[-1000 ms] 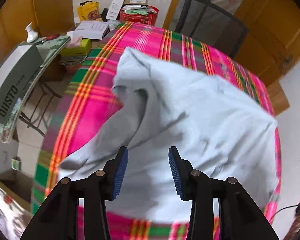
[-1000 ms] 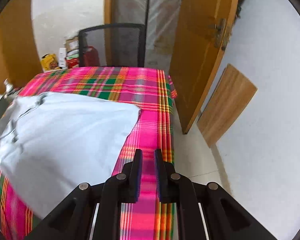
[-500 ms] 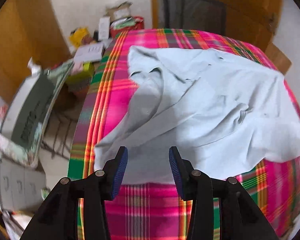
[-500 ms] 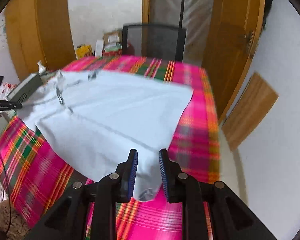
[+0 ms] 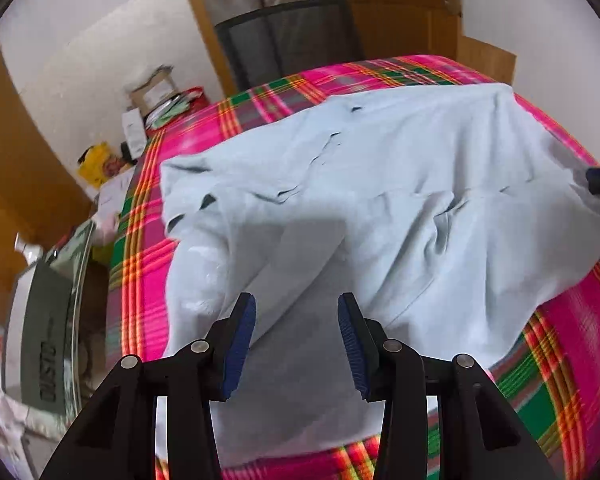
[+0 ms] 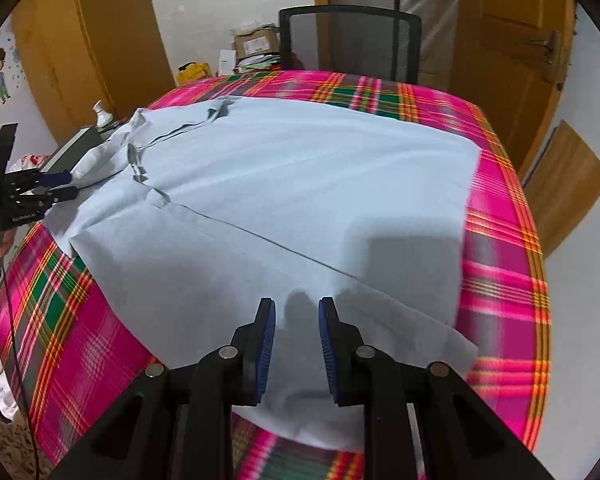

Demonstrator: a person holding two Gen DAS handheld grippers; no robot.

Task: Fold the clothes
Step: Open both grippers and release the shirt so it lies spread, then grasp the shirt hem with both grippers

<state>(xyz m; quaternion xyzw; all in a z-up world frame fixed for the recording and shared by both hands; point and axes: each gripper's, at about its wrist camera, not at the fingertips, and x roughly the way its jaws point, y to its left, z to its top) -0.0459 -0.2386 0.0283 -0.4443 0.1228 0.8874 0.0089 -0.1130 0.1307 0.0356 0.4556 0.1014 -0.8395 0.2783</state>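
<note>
A pale blue shirt (image 6: 284, 208) lies spread and creased on the pink plaid tablecloth (image 6: 500, 240), its collar toward ten o'clock in the right wrist view. The right gripper (image 6: 297, 344) hangs over the near hem, fingers apart, gripping nothing. The left gripper (image 5: 297, 340) hovers above a rumpled sleeve, fingers apart. Only the left view shows the wrinkles; only the right view shows the person's hand (image 6: 4, 240).

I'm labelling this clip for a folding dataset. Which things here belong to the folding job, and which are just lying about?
Job:
- light blue shirt
- plaid tablecloth under it
- left gripper, open
- right gripper, open

Lying about:
- black mesh chair
- cardboard box
- yellow bag
- white bottle
</note>
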